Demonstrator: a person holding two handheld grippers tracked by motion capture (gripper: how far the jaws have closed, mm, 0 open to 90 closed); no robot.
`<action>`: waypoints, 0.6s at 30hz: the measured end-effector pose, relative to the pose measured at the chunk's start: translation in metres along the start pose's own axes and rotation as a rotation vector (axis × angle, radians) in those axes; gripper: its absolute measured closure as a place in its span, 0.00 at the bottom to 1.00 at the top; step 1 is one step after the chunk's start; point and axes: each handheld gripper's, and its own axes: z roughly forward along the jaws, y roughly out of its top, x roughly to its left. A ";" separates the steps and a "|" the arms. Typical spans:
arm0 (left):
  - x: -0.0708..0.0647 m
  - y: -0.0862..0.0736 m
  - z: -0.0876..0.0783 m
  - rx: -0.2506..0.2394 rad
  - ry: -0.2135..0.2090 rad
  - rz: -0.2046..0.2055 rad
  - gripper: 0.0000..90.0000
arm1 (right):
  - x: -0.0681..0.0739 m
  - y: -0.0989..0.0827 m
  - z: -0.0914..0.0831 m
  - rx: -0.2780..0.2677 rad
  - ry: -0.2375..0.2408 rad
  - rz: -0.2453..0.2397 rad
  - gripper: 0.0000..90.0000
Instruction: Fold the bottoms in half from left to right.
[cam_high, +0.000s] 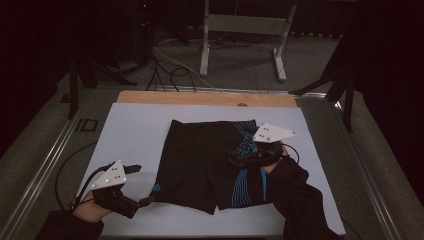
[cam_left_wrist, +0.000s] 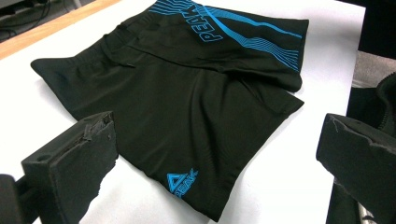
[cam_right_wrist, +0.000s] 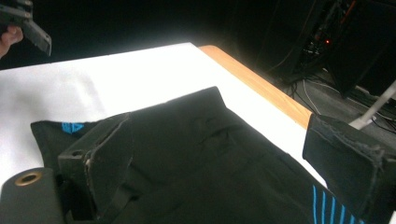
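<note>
While you stood at the near edge of the table (cam_high: 125, 117), the high view had the black shorts (cam_high: 200, 160) lying flat on the white surface, roughly central and a bit toward the right edge. Waistband pointed to the far edge, leg hems to the near edge. Blue stripe print ran down the right-hand leg. Your left gripper (cam_high: 134, 184) sat near the near-left corner, just beside the left leg hem, jaws spread, nothing in them. Your right gripper (cam_high: 242, 156) hovered over the right side of the shorts, near the waistband print; jaw gap hard to read there. Wooden strip (cam_high: 200, 97) lined the far edge.

Left gripper view: both black jaws stood wide apart, empty. Shorts (cam_left_wrist: 187, 107) lay between and beyond them on the white surface. Small blue logo (cam_left_wrist: 182, 181) sat on the hem nearest the jaws. Large blue lettering (cam_left_wrist: 205, 28) and stripes ran along the far side of the garment. Can't tell if either jaw touched fabric.

Right gripper view: jaws were wide open, clamping nothing, with shorts (cam_right_wrist: 205, 163) spread under and between them. Left-hand jaw sat low over the cloth; contact unclear. Blue stripes (cam_right_wrist: 331, 207) showed by the right-hand jaw. Your left gripper (cam_right_wrist: 28, 25) showed at the top-left corner, well apart from the right one.
</note>
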 end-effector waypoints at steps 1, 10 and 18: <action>0.000 0.000 0.000 -0.001 0.004 -0.001 0.00 | 0.000 0.002 0.003 -0.001 -0.004 0.000 0.10; 0.000 -0.002 0.005 0.015 0.031 -0.012 0.00 | 0.000 0.014 0.033 -0.011 0.005 -0.011 0.10; 0.000 -0.004 0.008 0.019 0.063 -0.029 0.00 | 0.004 0.018 0.057 -0.011 -0.003 -0.010 0.10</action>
